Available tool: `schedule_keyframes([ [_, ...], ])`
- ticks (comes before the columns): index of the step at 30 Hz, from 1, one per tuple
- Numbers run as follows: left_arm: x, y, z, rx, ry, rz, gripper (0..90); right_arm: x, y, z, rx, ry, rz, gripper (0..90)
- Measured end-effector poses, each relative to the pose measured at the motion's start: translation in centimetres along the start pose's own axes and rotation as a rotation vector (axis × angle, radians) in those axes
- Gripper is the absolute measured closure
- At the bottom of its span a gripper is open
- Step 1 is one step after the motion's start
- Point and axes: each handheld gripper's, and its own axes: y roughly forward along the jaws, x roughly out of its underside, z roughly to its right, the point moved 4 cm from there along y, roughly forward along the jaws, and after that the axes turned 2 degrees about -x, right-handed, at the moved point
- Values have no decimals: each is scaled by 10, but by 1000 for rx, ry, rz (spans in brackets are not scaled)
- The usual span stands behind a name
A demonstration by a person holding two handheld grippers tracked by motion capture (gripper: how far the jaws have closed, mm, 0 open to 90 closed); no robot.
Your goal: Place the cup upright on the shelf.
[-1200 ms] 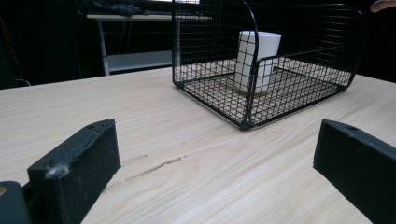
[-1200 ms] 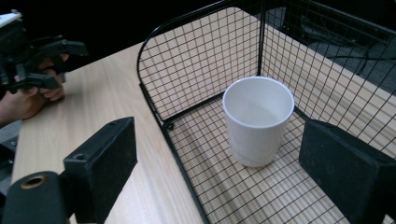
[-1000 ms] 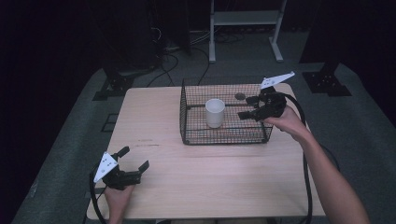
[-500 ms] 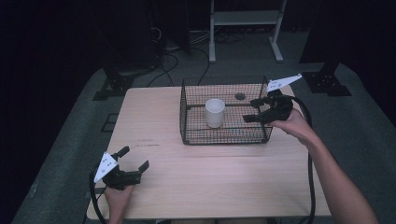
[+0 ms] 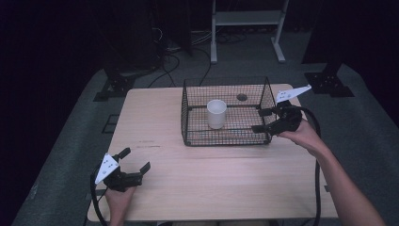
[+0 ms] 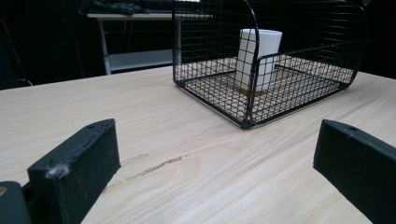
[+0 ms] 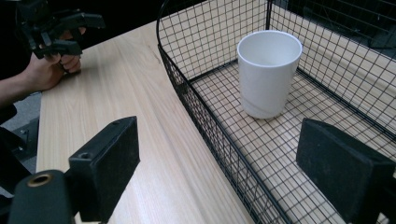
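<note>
A black wire basket [image 5: 188,117] stands on the wooden table [image 5: 226,174] with a white cup [image 5: 216,113] upright inside it. My right gripper [image 5: 257,120] is at the basket's right end. In the right gripper view its jaws straddle the basket wall [image 7: 196,107], one outside and one over the mesh floor, with the cup [image 7: 268,70] ahead. The jaws have just been closing a little, but they do not press on the wire. My left gripper [image 5: 137,158] rests open near the table's front left corner, aimed at the basket [image 6: 252,93] and cup [image 6: 259,58].
A small dark round hole [image 5: 242,97] sits in the tabletop behind the basket. A cable [image 5: 317,155] trails from the right gripper along the table's right edge. A metal shelf frame [image 5: 244,19] and stand feet are on the floor beyond the table.
My right gripper has shifted to the right and toward the near side, along the basket's right end. My left gripper has stayed where it was.
</note>
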Motion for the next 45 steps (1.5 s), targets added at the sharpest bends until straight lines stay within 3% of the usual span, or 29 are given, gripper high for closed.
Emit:
schedule_keyframes([
  [20, 0, 0, 0, 0, 1, 0, 0, 35, -23, -6, 21, 19, 24, 126],
  [45, 0, 0, 1, -3, 3, 0, 0, 67, -32, -5, 36, 62, 37, 126],
])
